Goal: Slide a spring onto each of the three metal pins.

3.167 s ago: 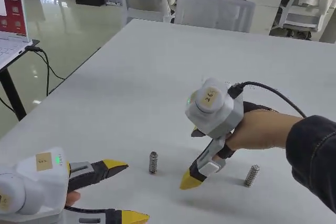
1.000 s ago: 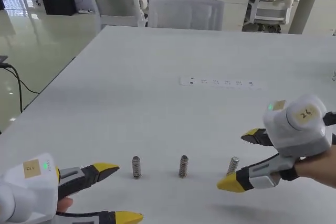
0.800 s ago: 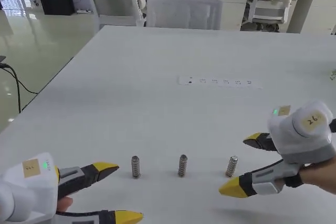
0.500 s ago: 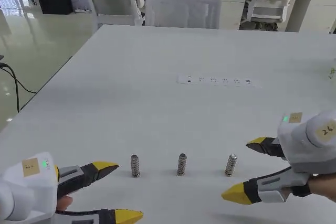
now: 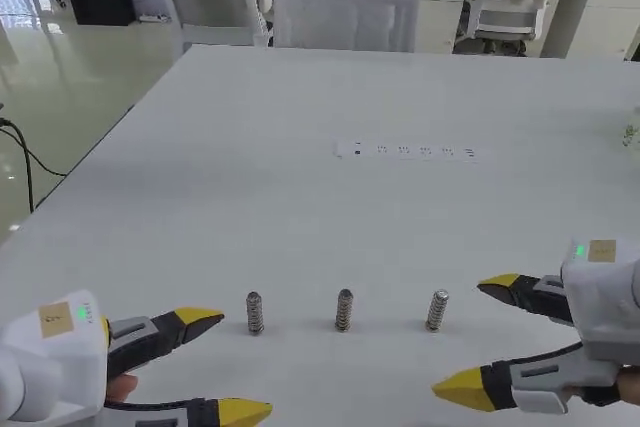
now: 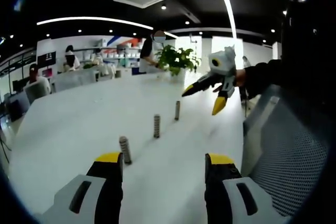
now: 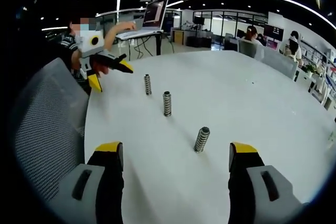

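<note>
as we look down from the head view, three springs stand upright in a row on the near part of the white desk (image 5: 300, 197): the left spring (image 5: 254, 313), the middle spring (image 5: 344, 310) and the right spring (image 5: 438, 310), evenly spaced and well apart. whether a pin runs inside each coil we cannot make out (the coils are too small for that). the left hand-held gripper (image 5: 228, 365) hovers low at the left of the row, its yellow-tipped jaws spread wide and holding nothing, pointing toward the left spring without touching it. the right hand-held gripper (image 5: 472, 337) is at the right of the row, jaws likewise wide and empty, its farther tip near the right spring yet clear of it. from the left hand-held gripper view the row runs away from us, the nearest spring just ahead of the left jaw tip, the other hand-held gripper in the air beyond the farthest one. from the right hand-held gripper view the nearest spring stands between the two jaw tips and a little ahead of them. farther back on the desk lies a flush socket strip (image 5: 405, 151), and grey chairs (image 5: 345, 19) stand at the far edge. in the right hand-held gripper view an open laptop (image 7: 157, 11) shows beyond the left hand-held gripper.
</note>
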Action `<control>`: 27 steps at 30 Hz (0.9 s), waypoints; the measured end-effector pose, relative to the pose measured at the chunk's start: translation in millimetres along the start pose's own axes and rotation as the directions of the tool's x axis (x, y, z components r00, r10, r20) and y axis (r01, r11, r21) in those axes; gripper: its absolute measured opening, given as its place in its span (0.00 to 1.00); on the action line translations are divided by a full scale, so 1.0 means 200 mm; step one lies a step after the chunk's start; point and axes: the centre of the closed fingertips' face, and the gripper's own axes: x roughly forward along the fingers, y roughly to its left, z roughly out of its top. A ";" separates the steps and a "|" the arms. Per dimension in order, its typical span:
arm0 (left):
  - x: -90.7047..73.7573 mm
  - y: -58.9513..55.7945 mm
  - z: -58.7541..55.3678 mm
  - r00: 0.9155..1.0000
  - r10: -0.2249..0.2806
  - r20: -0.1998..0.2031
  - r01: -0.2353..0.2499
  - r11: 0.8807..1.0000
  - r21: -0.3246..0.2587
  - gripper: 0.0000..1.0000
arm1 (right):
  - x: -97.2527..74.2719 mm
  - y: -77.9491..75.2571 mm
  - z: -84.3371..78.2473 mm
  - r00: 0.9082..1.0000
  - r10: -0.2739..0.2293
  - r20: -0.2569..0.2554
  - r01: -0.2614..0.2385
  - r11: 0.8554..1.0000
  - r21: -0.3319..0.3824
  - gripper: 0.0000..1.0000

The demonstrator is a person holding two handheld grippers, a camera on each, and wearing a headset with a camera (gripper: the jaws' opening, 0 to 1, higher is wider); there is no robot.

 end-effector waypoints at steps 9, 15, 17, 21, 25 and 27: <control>-0.02 0.02 -0.02 1.000 0.019 0.002 -0.019 1.000 -0.017 0.59 | -0.01 0.01 -0.04 0.998 -0.009 0.068 0.009 1.000 -0.002 0.86; -0.02 0.03 -0.04 1.000 0.024 0.001 -0.024 0.999 -0.025 0.59 | 0.01 0.01 -0.05 0.996 -0.017 0.090 0.017 1.000 -0.008 0.87; -0.02 0.03 -0.04 1.000 0.027 0.000 -0.027 0.999 -0.031 0.60 | 0.00 0.00 -0.04 0.994 -0.021 0.107 0.021 1.000 -0.001 0.87; -0.02 0.03 -0.06 0.999 0.033 -0.001 -0.033 0.999 -0.040 0.62 | 0.01 0.00 -0.03 0.993 -0.021 0.118 0.021 1.000 -0.003 0.87; -0.02 0.04 -0.07 0.999 0.042 0.000 -0.042 0.998 -0.052 0.64 | 0.02 0.01 -0.03 0.993 -0.017 0.118 0.018 1.000 -0.006 0.88; -0.02 0.04 -0.07 0.999 0.046 -0.001 -0.046 0.998 -0.053 0.65 | 0.02 0.01 -0.02 0.992 -0.016 0.123 0.017 1.000 -0.007 0.88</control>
